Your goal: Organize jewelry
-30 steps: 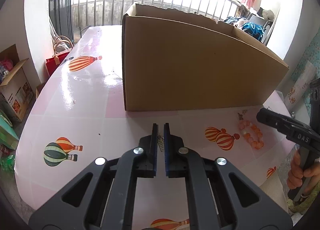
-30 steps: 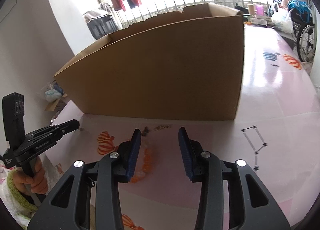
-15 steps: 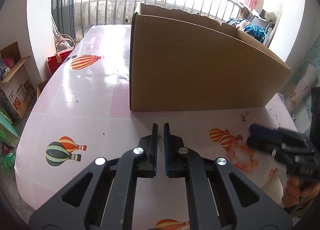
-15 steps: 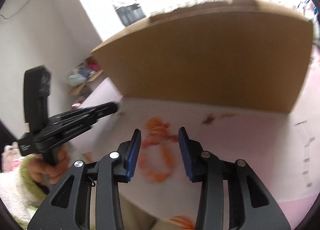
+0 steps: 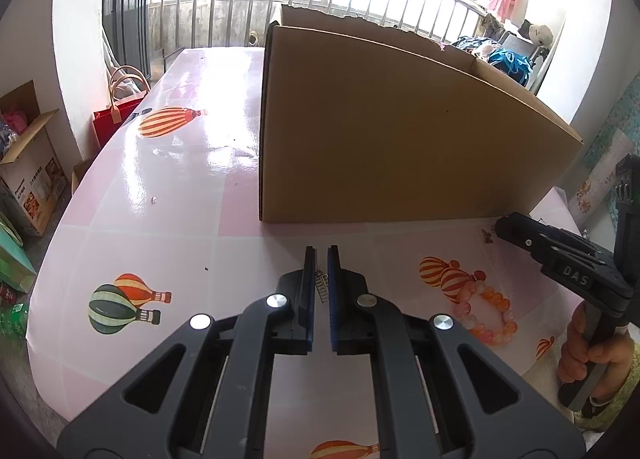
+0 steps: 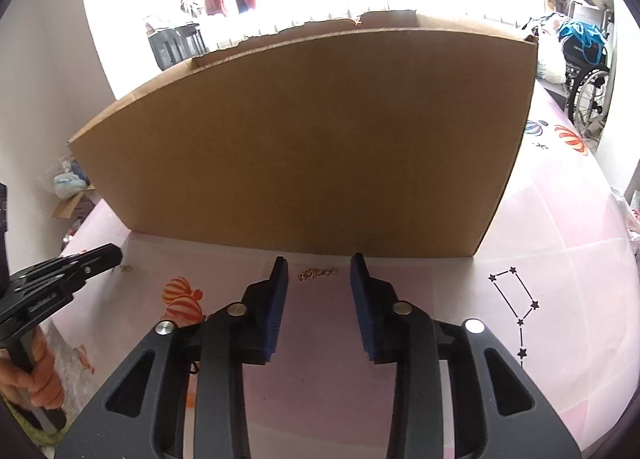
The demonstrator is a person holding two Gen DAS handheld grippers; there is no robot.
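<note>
My left gripper [image 5: 321, 253] is shut on a small silvery ladder-like charm [image 5: 322, 287] that hangs between its blue pads above the pink table [image 5: 180, 219]. An orange and pink bead bracelet [image 5: 486, 313] lies on the table to its right, below the right gripper's body. My right gripper [image 6: 319, 265] hovers low near the cardboard box [image 6: 312, 139]. Its jaws are closing, with a small gold chain [image 6: 318, 273] lying on the table between the fingertips, untouched by the pads. In the right wrist view the left gripper [image 6: 114, 255] shows at the far left.
The tall cardboard box [image 5: 400, 139] fills the back of the table, its inside hidden. Balloon prints and a star pattern [image 6: 516, 299] mark the tablecloth. The table's edge runs close on the left, with boxes and a red bag [image 5: 116, 119] beyond it.
My right gripper has swung from over the bead bracelet to the gold chain by the box, and its jaws have narrowed. The left gripper keeps its place and its hold.
</note>
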